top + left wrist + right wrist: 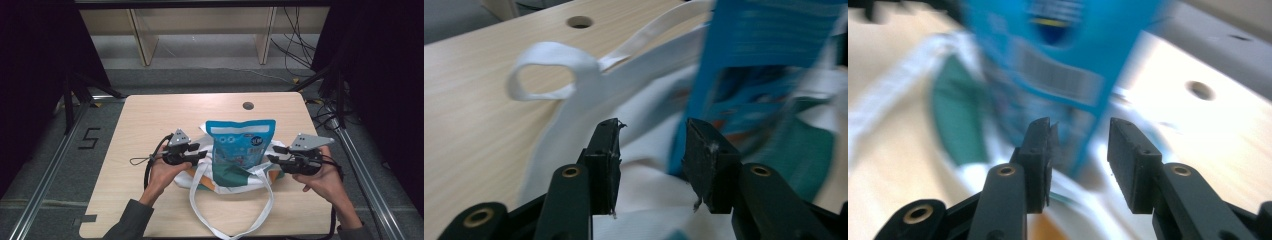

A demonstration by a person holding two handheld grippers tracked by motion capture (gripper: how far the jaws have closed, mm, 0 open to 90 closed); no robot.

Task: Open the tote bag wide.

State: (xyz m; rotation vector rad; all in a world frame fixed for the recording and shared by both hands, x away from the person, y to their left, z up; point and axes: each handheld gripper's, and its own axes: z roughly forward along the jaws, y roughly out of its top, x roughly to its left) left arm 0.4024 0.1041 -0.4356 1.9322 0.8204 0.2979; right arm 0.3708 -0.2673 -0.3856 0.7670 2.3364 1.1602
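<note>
While flanking blue pouch (240, 150) | left hand-held gripper (202, 154) apart, empty | right hand-held gripper (272, 156) apart, empty

One wooden tabletop (150, 120) carries one white cloth tote bag (200, 177) with two long white handles (270, 200), and one blue snack pouch (240, 145) standing in the bag. One round cable hole (248, 105) lies near the far edge. Two hand-held grippers: left gripper (204, 154), right gripper (273, 159).

Pouch (240, 150) stands in tote bag (260, 172) on table (150, 120) — left gripper (202, 154) left, right gripper (272, 156) right.
</note>
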